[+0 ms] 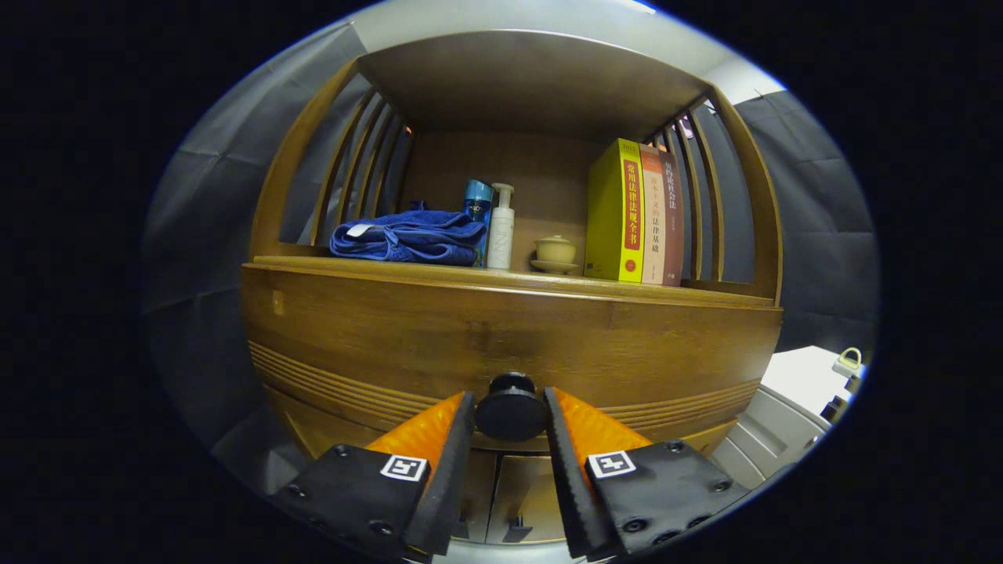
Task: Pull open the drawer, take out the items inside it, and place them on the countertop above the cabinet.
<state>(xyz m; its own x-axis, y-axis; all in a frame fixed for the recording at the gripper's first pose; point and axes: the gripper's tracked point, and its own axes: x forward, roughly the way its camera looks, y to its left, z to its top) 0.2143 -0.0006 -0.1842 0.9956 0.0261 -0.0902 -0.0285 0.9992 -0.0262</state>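
Observation:
A wooden cabinet has a wide drawer front (392, 345) with grooved lines along its lower part. The drawer's round black knob (511, 409) sticks out at the middle of that front. My gripper (510, 401) has one finger on each side of the knob, and both fingers (458, 439) press against it. The drawer front sits flush with the cabinet, so nothing inside it shows. The countertop (439, 270) runs just above the drawer, under a shelf roof with slatted sides.
On the countertop lie a folded blue towel (407, 236), a blue bottle (476, 205), a white pump bottle (501, 231), a small lidded cup on a saucer (555, 252) and three upright books (631, 211). Cabinet doors (501, 493) sit below the drawer. A white appliance (791, 415) stands at the right.

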